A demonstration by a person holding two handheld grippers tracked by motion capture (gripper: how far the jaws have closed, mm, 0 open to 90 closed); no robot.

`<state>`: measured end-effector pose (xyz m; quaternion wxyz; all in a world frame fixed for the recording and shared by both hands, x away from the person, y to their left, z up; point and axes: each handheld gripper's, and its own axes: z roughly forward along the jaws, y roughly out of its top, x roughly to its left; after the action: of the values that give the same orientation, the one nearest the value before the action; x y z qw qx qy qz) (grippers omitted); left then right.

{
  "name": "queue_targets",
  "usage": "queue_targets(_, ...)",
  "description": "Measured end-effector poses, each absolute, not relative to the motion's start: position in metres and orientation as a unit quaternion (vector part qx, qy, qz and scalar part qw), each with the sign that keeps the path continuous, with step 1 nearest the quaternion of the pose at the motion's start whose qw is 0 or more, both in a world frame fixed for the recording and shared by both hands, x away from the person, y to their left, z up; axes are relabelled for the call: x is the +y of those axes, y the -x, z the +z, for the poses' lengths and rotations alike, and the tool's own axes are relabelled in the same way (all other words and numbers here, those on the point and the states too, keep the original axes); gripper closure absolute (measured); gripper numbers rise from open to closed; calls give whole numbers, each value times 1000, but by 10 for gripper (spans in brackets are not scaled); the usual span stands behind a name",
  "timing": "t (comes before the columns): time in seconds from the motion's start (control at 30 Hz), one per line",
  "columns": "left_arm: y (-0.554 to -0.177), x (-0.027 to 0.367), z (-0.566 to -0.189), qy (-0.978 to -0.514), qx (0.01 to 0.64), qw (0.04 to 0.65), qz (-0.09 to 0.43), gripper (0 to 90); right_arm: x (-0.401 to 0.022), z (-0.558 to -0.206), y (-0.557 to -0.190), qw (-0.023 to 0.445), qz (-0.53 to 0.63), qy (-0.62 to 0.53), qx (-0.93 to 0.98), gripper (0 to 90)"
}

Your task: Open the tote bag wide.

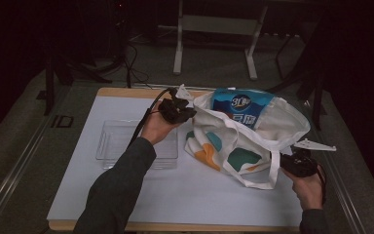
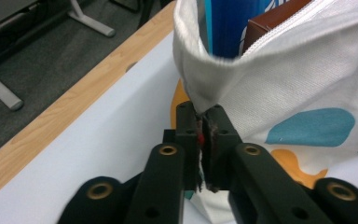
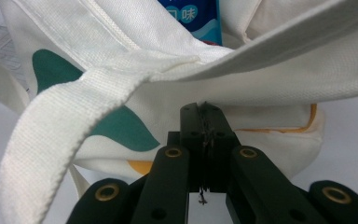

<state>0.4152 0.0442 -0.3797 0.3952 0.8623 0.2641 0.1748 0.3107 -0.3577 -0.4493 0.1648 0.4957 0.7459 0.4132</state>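
A white tote bag with teal, orange and blue patches lies at the table's middle right, its mouth held wide. Inside it stands a blue package, which the left gripper view shows as the blue package beside a brown box. My left gripper is shut on the bag's left rim; in its own view the left gripper pinches the white fabric. My right gripper is shut on the bag's right rim, and the right gripper bites the hem's lower edge. A strap loops down at the left.
A clear plastic tray sits left of the bag, under my left forearm. The white mat covers the wooden table. Beyond the far edge are cables and a metal stand's legs on the floor.
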Motion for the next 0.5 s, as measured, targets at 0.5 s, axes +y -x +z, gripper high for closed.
queue_targets(0.5, -375, 26, -369, -870, 175, 418, 194, 608, -355, -450, -312, 166, 414, -494, 746, 889)
